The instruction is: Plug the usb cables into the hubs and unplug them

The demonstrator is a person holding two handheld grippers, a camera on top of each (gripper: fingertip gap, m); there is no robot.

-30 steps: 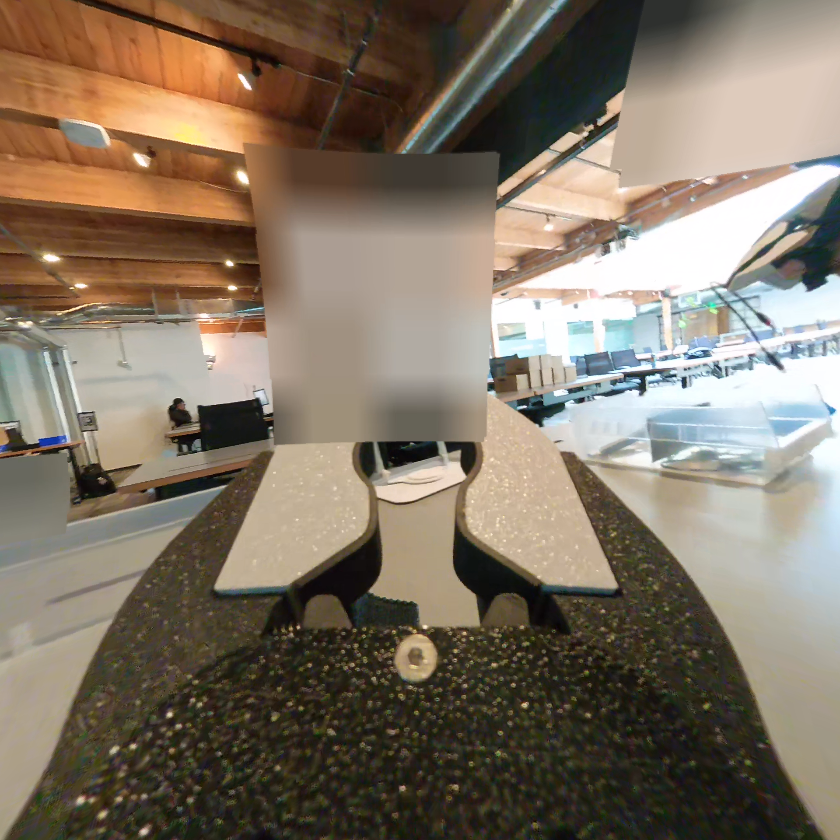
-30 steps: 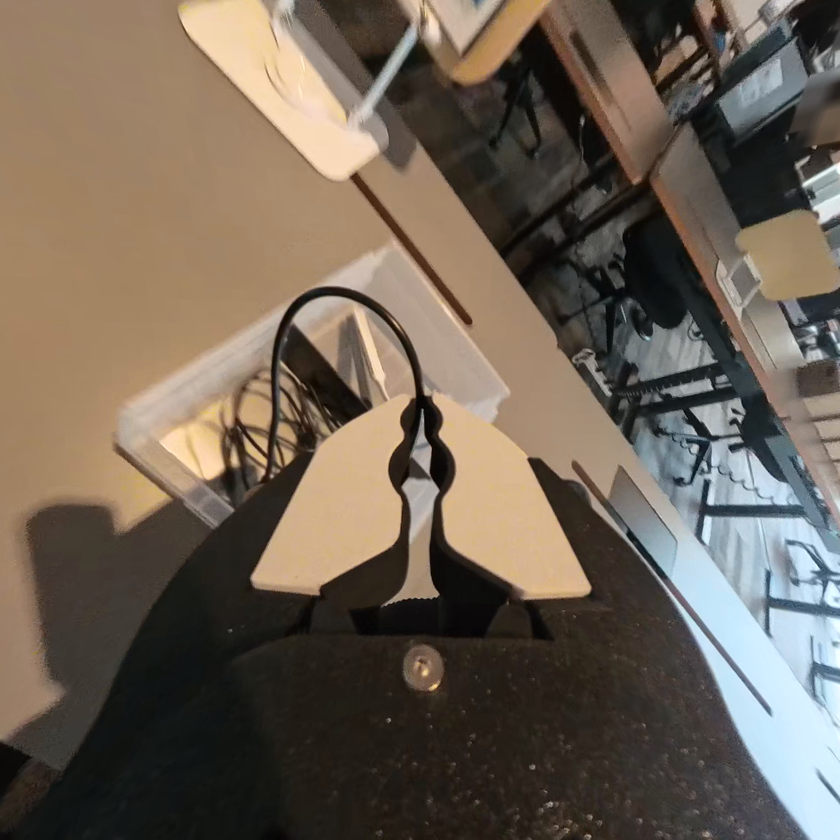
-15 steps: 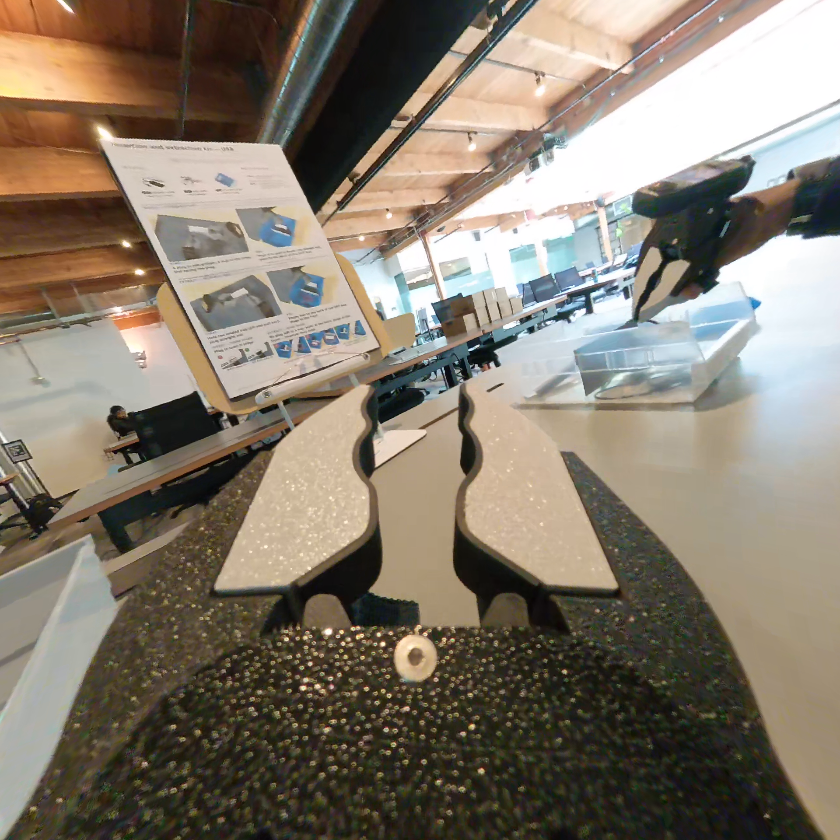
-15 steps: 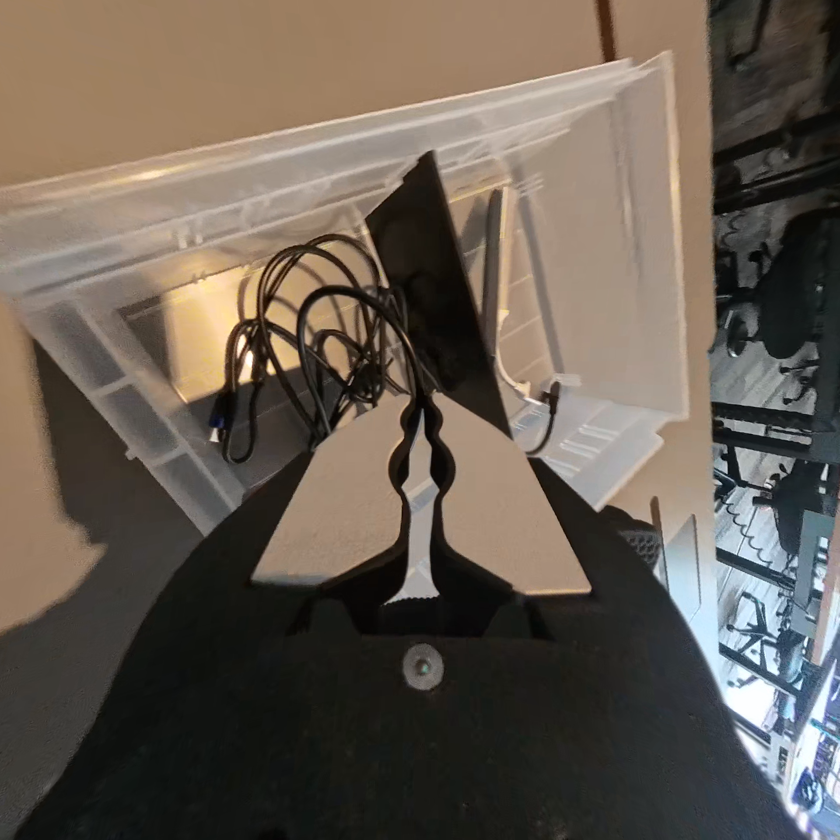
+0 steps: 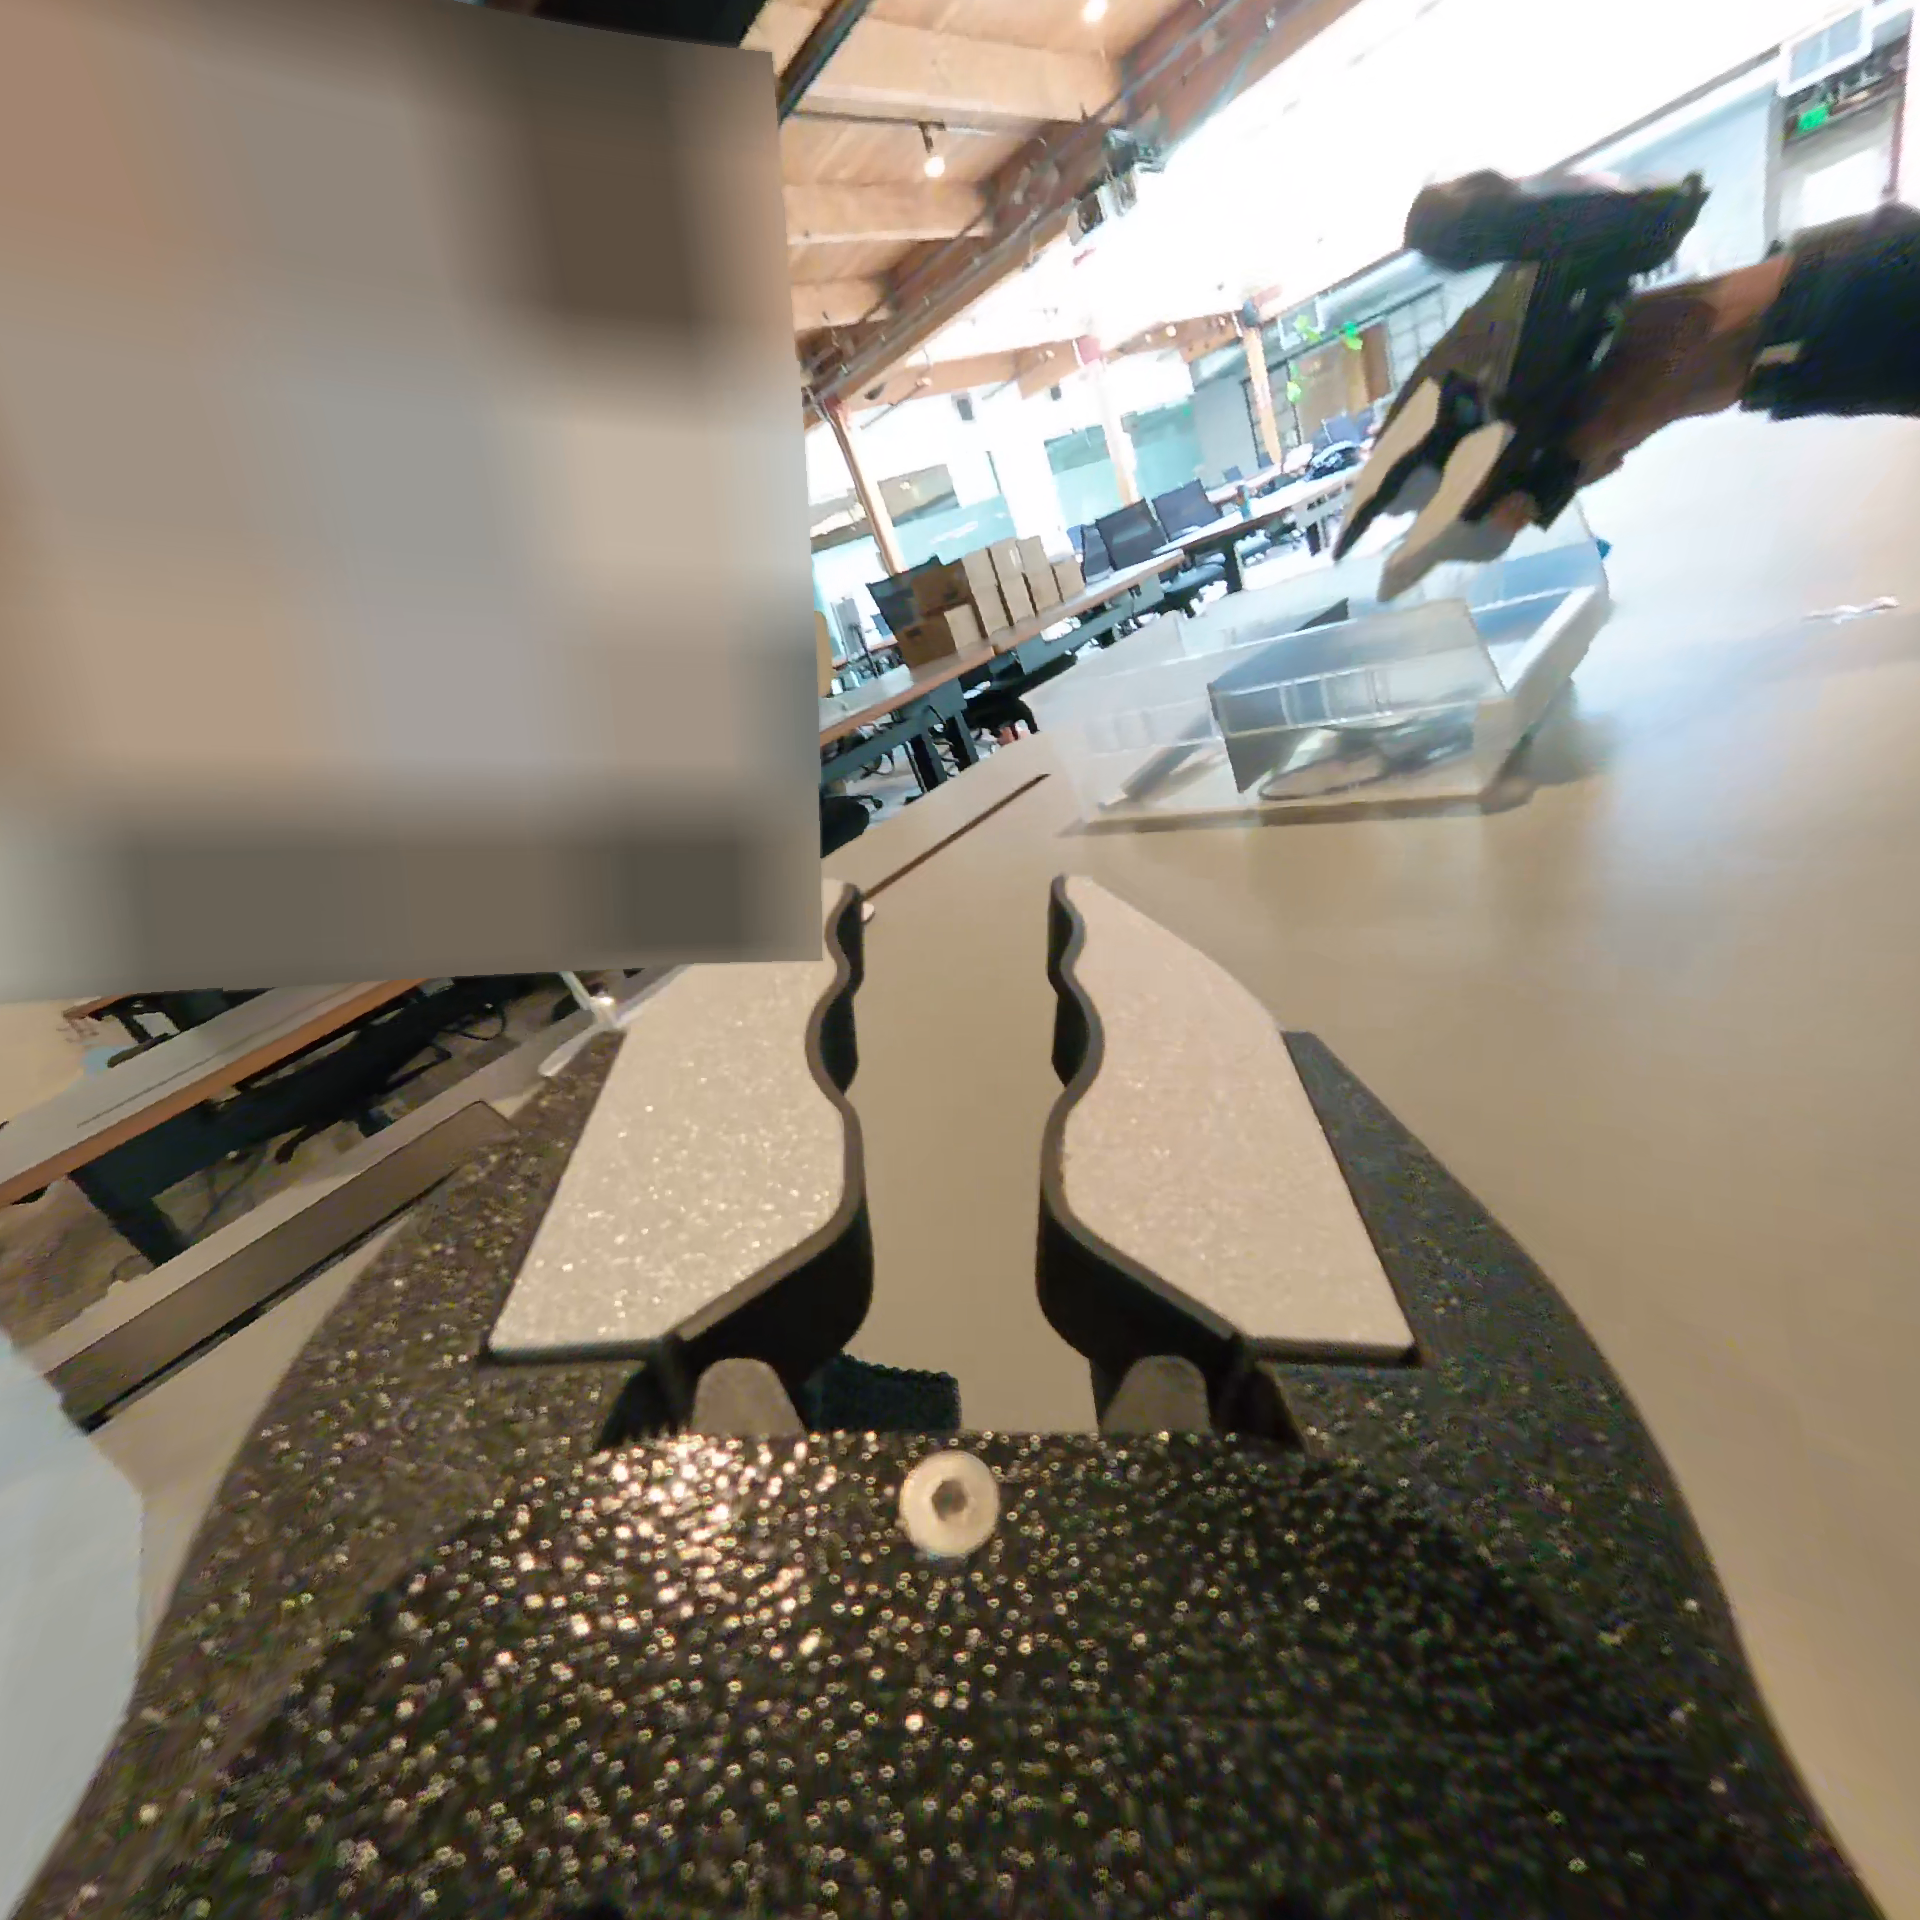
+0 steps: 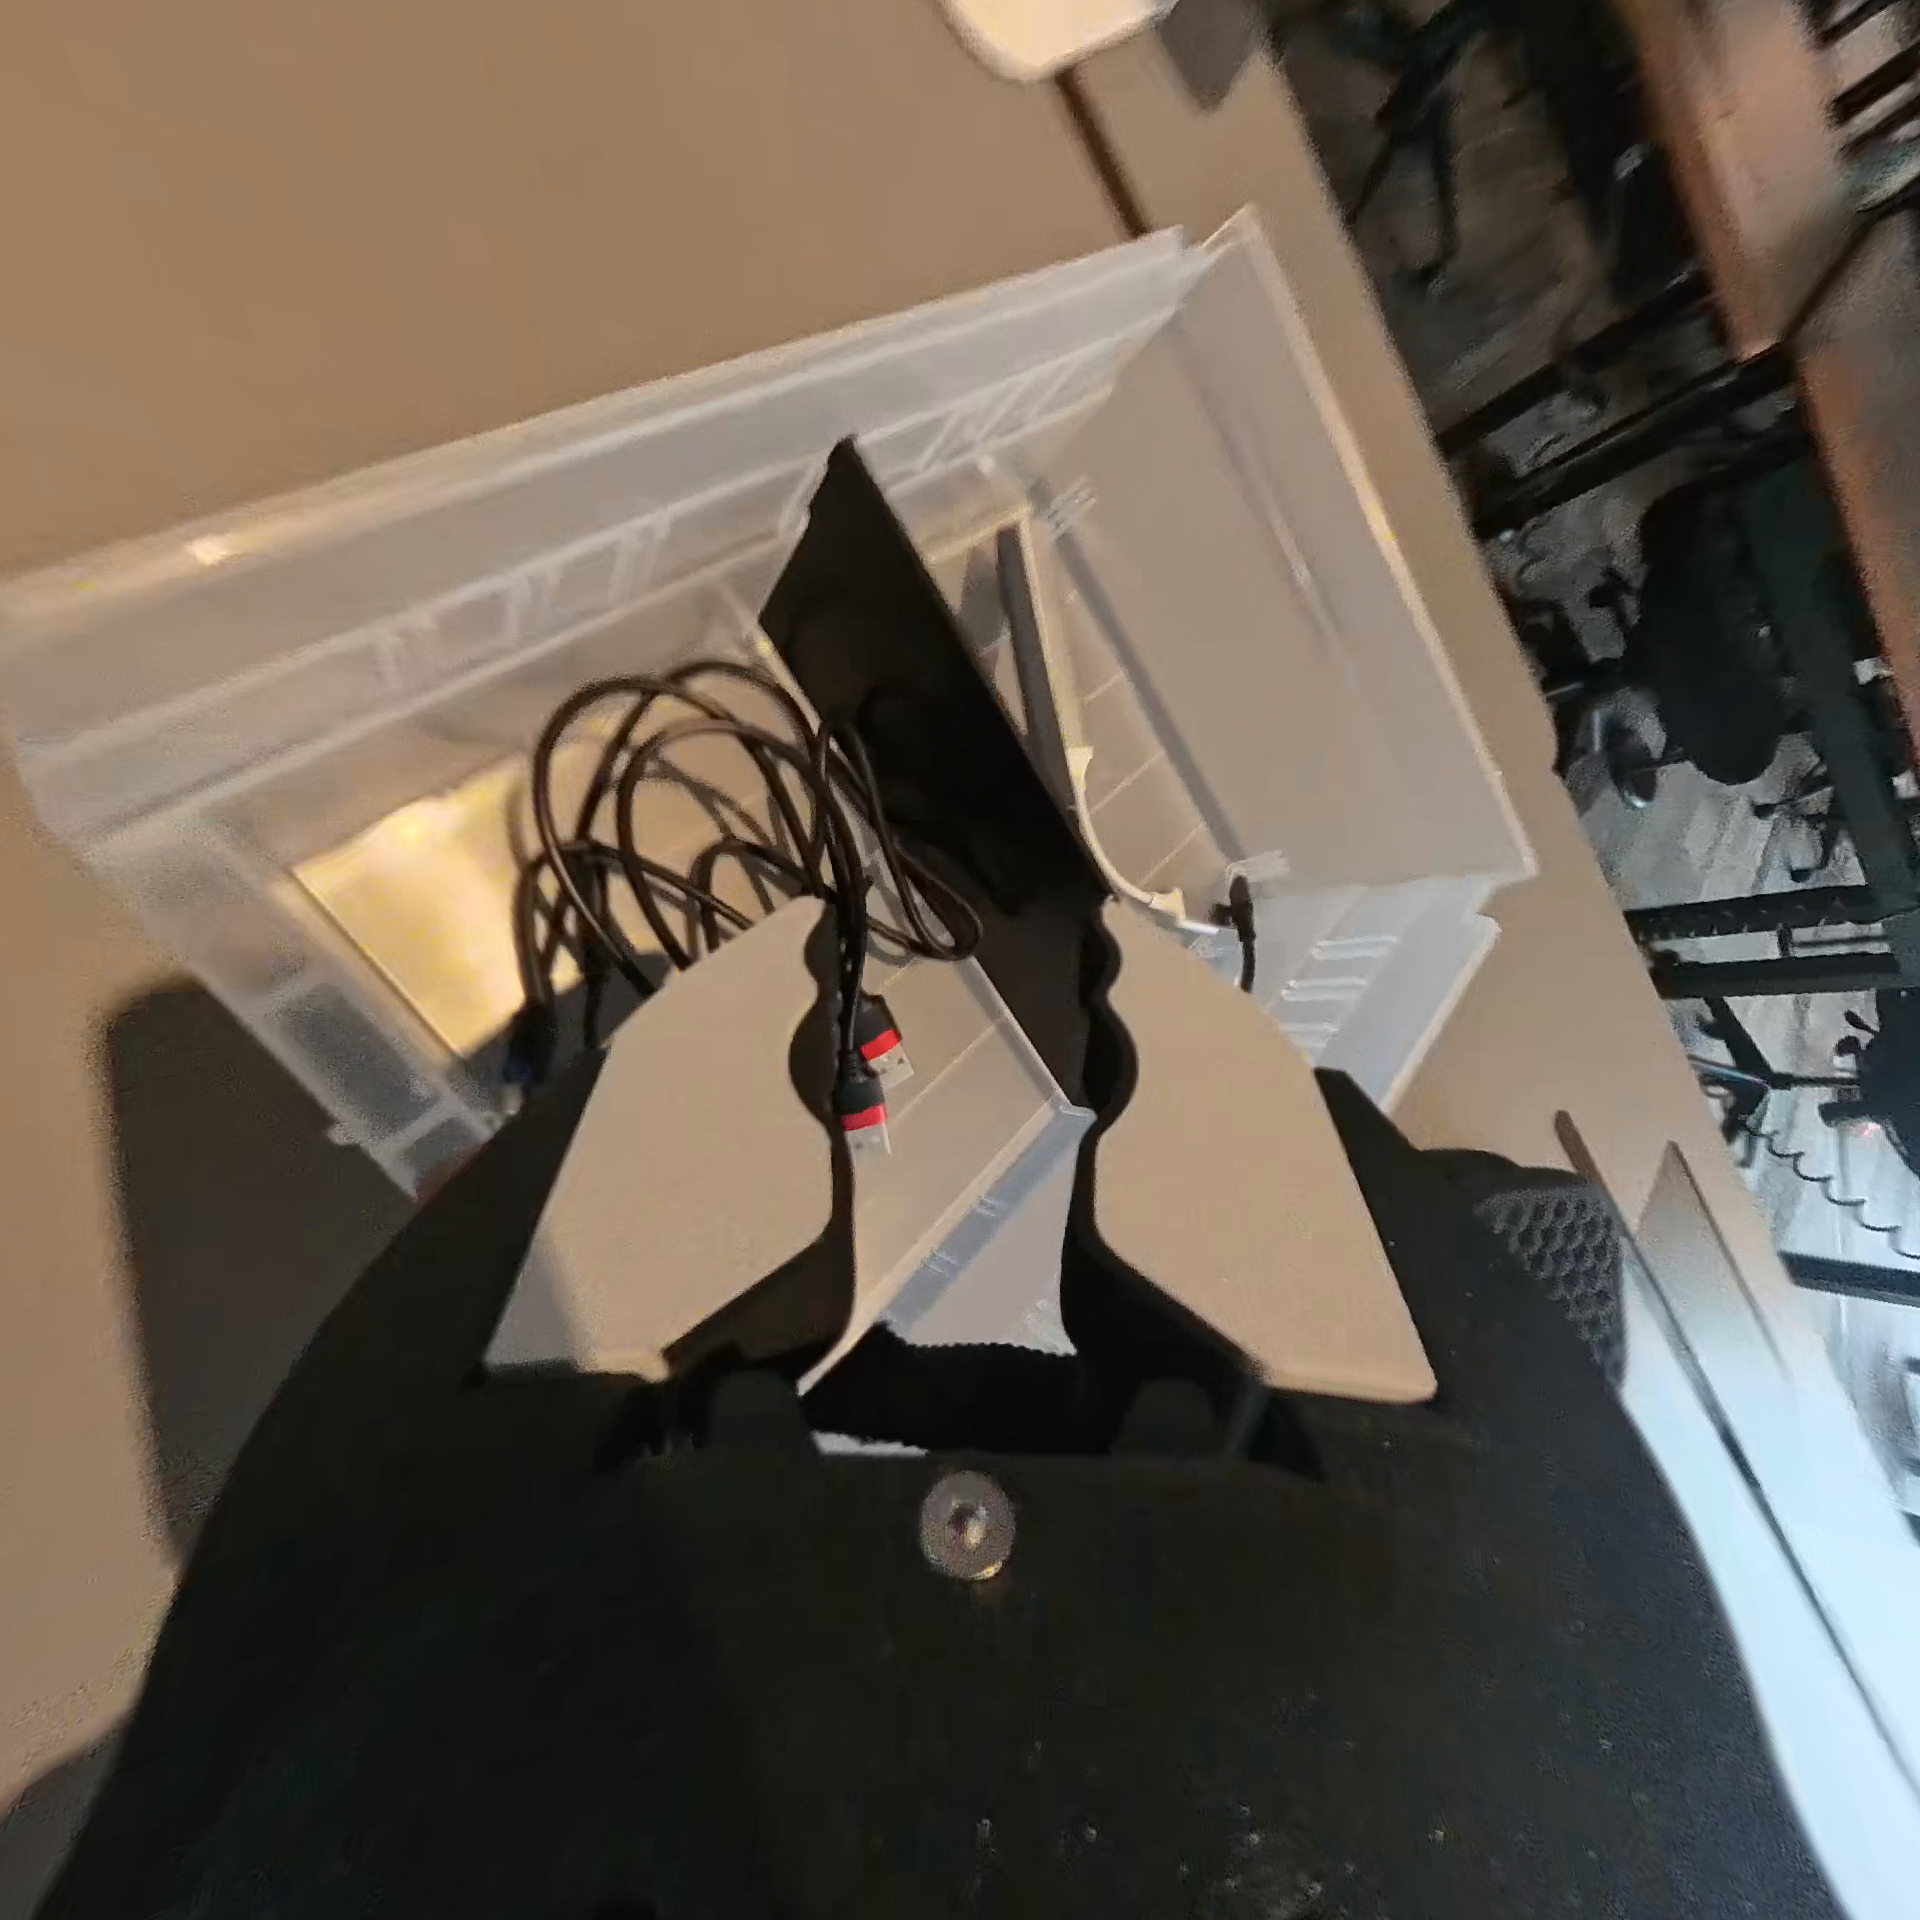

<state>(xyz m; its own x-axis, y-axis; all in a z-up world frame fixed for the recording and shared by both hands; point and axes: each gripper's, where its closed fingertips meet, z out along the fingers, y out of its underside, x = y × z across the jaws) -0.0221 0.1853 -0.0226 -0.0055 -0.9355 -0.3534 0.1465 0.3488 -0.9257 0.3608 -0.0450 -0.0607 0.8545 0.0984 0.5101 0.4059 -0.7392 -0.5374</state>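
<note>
My right gripper (image 6: 961,925) is open above a clear plastic bin (image 6: 623,416) on the tan table. A coiled black USB cable (image 6: 675,790) lies in the bin. Its two red-banded plugs (image 6: 873,1060) show between my fingers, close to the left finger (image 6: 707,1091), and the pads do not press on them. A black divider (image 6: 914,675) splits the bin, with a white cable (image 6: 1122,883) and a grey bar (image 6: 1023,644) on its other side. My left gripper (image 5: 954,904) is open and empty, low over the table. The left wrist view also shows the right gripper (image 5: 1392,551) over the bin (image 5: 1351,675).
A dark seam (image 5: 956,842) runs across the table ahead of my left gripper. The table edge lies just past the bin (image 6: 1538,790), with desks and chairs on the floor beyond. A white stand base (image 6: 1039,21) sits farther along the table. Left tips to right tips: about 45 cm. About 15 cm separates my right fingertips from the grey bar (image 6: 1023,644).
My right gripper was shut on the black cable and carried it over the bin. It has now opened and the cable has left the grasp. The left gripper has swung but stays open.
</note>
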